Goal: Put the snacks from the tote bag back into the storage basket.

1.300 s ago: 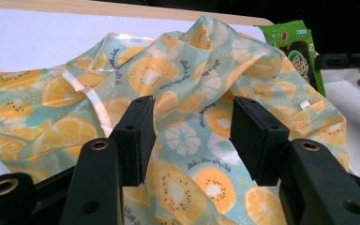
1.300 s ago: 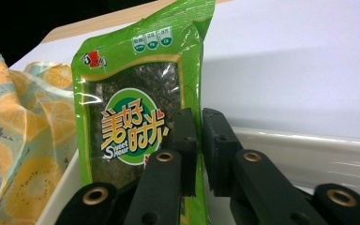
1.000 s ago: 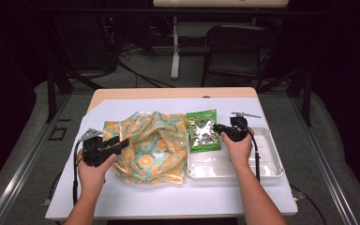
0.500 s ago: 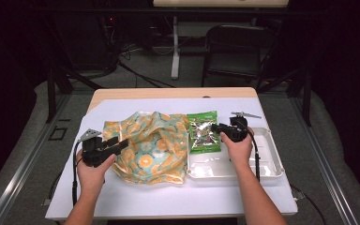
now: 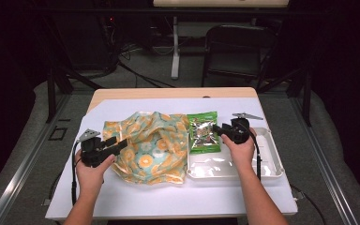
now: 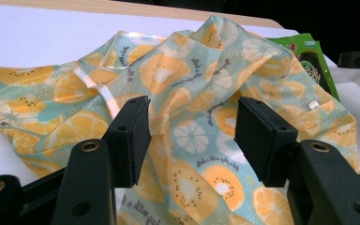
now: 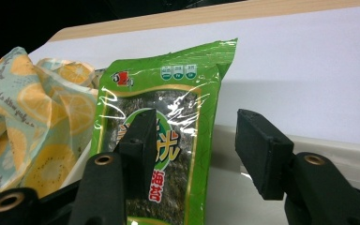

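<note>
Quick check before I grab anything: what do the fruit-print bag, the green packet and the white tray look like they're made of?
Fruit-print bag: thin, limp coated fabric or plastic sheet, probably; it creases softly and has a slight sheen.
Green packet: glossy plastic film; glare streaks and a clear window.
White tray: smooth rigid plastic, seemingly; it has a raised rim and faint reflections.

A dim lab or recording studio is suggested. A wooden table (image 5: 173,93) covered with a white sheet (image 5: 168,197) is set on grey carpet (image 5: 23,154), framed by metal rails (image 5: 18,187) at lower left. Dark equipment stands (image 5: 56,79), loose cables (image 5: 140,77) and 1 black chair (image 5: 229,51) are seen across the upper frame.
</note>
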`<state>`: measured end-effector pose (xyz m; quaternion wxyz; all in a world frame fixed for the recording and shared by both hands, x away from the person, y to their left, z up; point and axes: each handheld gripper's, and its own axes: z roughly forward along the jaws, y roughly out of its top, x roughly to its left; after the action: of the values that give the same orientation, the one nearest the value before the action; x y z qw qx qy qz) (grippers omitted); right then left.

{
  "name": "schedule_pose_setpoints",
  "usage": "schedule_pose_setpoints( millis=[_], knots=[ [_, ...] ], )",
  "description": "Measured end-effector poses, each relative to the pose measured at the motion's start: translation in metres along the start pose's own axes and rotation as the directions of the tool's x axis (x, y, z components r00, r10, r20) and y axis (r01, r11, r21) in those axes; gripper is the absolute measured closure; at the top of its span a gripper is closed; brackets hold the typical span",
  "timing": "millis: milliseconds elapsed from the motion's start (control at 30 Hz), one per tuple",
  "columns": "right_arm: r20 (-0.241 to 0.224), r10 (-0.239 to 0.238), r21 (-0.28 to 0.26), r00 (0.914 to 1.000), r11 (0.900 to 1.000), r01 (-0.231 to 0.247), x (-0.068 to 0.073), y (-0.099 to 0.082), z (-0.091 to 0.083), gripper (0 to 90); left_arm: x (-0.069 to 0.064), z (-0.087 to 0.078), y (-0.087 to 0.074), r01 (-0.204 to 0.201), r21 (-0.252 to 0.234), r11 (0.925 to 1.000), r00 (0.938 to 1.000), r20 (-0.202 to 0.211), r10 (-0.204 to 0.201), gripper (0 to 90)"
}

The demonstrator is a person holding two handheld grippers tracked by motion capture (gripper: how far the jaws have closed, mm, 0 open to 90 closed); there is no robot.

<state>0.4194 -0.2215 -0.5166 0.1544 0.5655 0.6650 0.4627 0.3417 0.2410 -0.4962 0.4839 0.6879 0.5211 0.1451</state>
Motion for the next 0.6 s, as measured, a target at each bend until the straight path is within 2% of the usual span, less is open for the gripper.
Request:
schedule_pose_setpoints(
  millis=[100,300,600],
  knots=[
    [0.002,-0.018,-0.002,0.9998,0.9998,0.018,0.002,-0.001,-0.003,48.6,0.001,0.000,0.000,0.006,-0.002,1.0000,1.0000,0.000,-0.006,45.4],
    [0.017,-0.091,-0.011,0.9957,0.9957,0.091,0.012,0.000,-0.011,49.0,0.003,-0.001,0.001,0.010,-0.011,0.9999,0.9999,0.004,-0.010,46.2],
    [-0.018,-0.158,-0.036,0.9872,0.9868,0.158,0.030,-0.001,-0.024,50.2,0.005,0.000,0.002,0.007,-0.023,0.9997,1.0000,0.002,-0.007,46.9]
  ],
)
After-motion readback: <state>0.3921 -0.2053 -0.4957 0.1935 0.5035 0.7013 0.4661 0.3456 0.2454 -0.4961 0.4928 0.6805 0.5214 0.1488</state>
